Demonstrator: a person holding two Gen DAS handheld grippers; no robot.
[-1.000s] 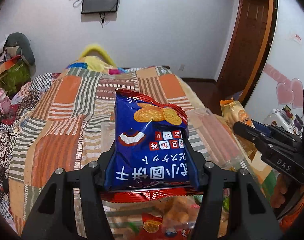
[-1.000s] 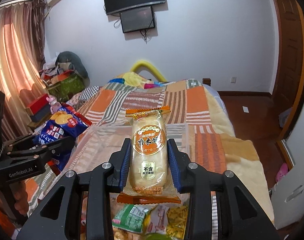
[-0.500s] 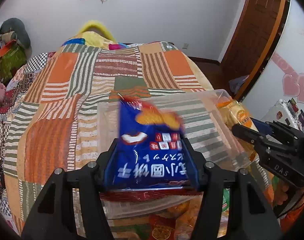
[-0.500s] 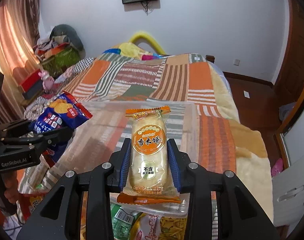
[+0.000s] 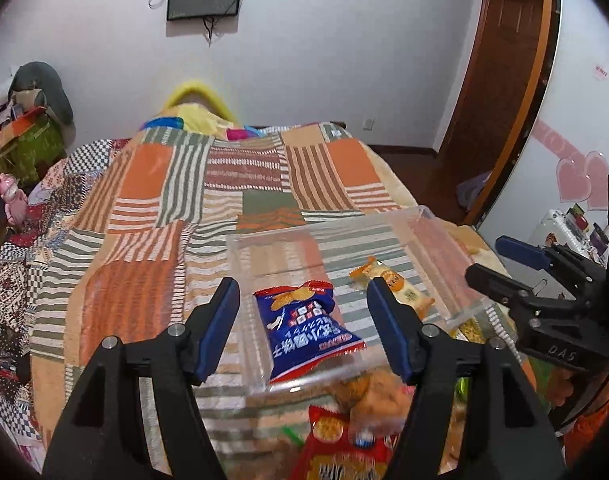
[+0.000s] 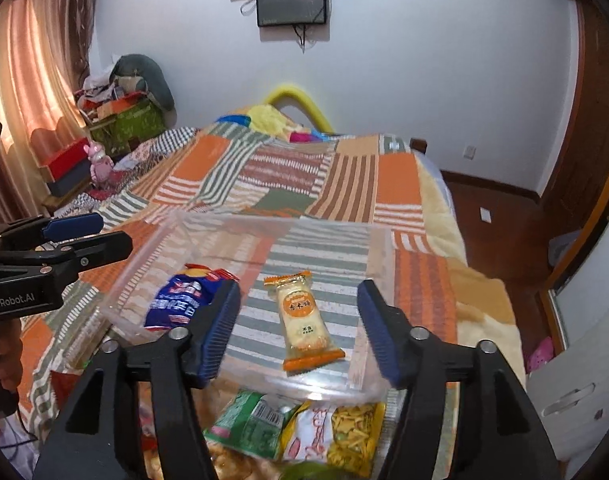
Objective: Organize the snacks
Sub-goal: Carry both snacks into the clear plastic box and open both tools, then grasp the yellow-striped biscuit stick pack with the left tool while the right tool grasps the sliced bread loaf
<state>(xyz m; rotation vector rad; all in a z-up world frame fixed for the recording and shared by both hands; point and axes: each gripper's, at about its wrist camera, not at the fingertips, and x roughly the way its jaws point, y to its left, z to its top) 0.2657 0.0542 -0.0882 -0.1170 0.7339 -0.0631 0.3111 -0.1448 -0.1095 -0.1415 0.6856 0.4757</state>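
Note:
A clear plastic bin (image 5: 426, 216) (image 6: 378, 240) stands on the patchwork bed. A blue cracker bag (image 5: 306, 330) (image 6: 180, 298) lies in its left part. An orange rice-cracker pack (image 6: 304, 320) (image 5: 396, 286) lies in its right part. My left gripper (image 5: 304, 328) is open and empty above the blue bag. My right gripper (image 6: 298, 330) is open and empty above the orange pack. Each gripper shows at the edge of the other's view.
Several loose snack packs lie in front of the bin: a red bag (image 5: 340, 448), a green pack (image 6: 250, 420) and a yellow pack (image 6: 344, 436). The striped bedspread (image 5: 144, 216) stretches beyond. A wooden door (image 5: 500, 92) stands at right, clutter (image 6: 120, 112) at left.
Both grippers opened and let go of their packs. The blue bag and the orange pack now lie inside the clear bin.

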